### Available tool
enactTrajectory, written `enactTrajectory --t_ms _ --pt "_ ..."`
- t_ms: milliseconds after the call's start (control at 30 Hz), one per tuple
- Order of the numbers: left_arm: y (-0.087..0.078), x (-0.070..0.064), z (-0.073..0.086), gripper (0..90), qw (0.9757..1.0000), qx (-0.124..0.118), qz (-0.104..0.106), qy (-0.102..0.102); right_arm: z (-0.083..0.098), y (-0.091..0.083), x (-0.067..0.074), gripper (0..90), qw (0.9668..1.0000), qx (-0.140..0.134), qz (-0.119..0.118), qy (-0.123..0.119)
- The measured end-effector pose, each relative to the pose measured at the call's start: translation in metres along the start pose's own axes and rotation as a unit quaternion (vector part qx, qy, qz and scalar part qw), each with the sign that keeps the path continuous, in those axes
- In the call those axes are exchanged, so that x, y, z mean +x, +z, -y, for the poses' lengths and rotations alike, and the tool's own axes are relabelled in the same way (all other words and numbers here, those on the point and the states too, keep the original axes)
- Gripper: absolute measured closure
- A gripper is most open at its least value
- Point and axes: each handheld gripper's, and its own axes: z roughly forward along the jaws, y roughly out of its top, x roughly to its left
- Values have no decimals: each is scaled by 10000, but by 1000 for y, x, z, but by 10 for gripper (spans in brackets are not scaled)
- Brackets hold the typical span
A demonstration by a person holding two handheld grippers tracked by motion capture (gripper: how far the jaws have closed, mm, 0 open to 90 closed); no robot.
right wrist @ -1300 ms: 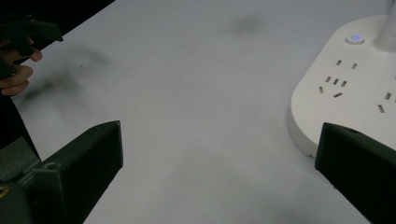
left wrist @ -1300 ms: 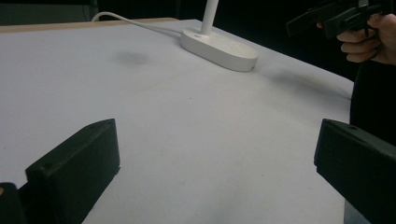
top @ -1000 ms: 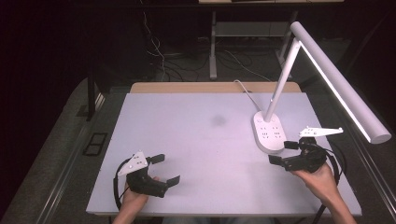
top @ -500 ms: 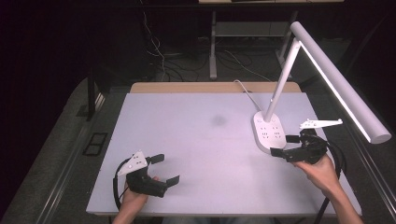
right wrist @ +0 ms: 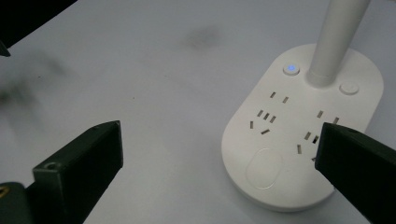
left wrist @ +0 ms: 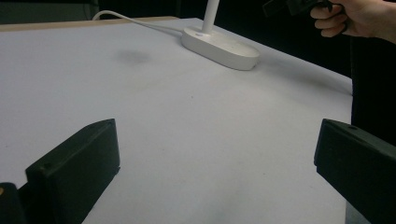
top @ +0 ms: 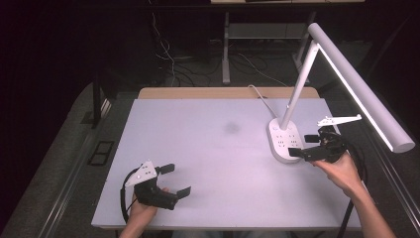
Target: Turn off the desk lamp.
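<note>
Lamp base [top: 284,140] on tabletop [top: 213,148] at right, untouched, blue light [right wrist: 291,68] lit. Left gripper [top: 175,180] resting near front-left edge, jaws wide, empty. Right gripper [top: 303,146] just beside base, jaws wide, nothing grasped yet; likely only approaching.

My jaws were matt black, probably plastic, lamp base [right wrist: 303,140] smooth white plastic with a soft sheen, table top [top: 208,148] pale and matt, its far edge [top: 198,92] looked wooden
</note>
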Motion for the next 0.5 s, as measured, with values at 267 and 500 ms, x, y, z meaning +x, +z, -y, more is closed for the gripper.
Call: enactTrajectory --t_ms 267,500 --pt "0 0 0 0 10000 -2 -1 -2 -10 1 -12 9 10000 16 81 -2" --pt "0 0 0 0 10000 2 -6 2 -17 4 -22 9 9999 48 118 34"
